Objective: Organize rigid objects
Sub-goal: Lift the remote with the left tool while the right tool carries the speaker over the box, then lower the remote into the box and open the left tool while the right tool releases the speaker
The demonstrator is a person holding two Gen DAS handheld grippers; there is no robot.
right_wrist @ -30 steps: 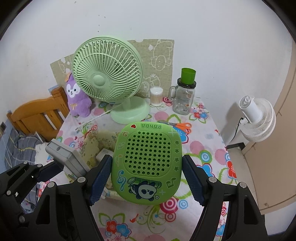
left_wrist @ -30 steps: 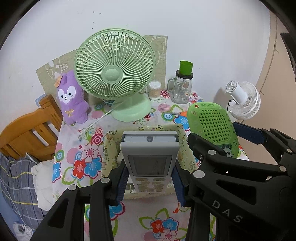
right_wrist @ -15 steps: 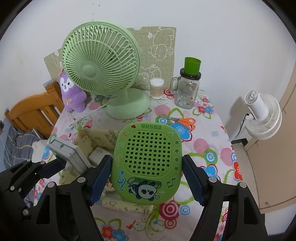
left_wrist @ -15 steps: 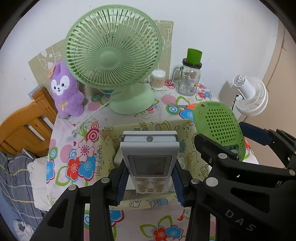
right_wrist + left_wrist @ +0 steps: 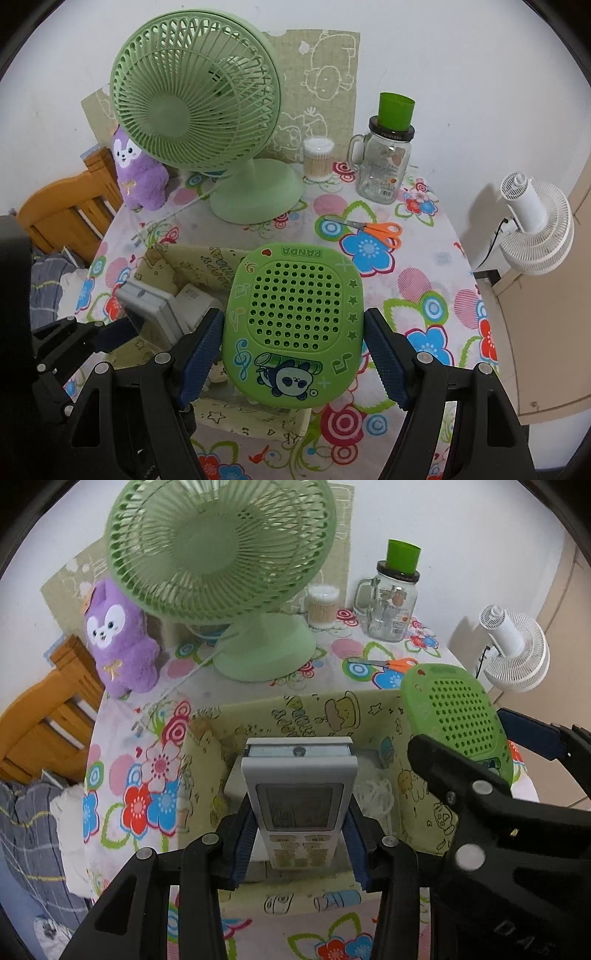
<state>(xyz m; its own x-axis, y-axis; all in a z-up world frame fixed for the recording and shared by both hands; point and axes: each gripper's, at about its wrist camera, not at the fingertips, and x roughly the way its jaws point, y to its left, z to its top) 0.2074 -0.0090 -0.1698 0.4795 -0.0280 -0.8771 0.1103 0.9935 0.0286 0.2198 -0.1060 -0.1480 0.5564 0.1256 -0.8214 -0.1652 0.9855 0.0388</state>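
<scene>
I have the left gripper (image 5: 299, 834) with its jaws clamped on the sides of a grey remote control (image 5: 300, 794), which hangs over the open yellow fabric box (image 5: 314, 709), my landmark here. The right gripper (image 5: 293, 354) has its jaws closed on the edges of a green panda speaker (image 5: 295, 317), held above the right half of that box, beside the remote on its right. Inside the box, under the remote, I see a white block (image 5: 195, 301). The box sits on the desk (image 5: 424, 280) with its flowered cloth. Behind the box stands a green fan (image 5: 221, 554), with a purple plush toy (image 5: 118, 642) behind and to the left. Behind and to the right of the box lie orange scissors (image 5: 373, 229), and farther back a glass jar with a green cup (image 5: 388, 162) beside a cotton swab tub (image 5: 317, 158).
</scene>
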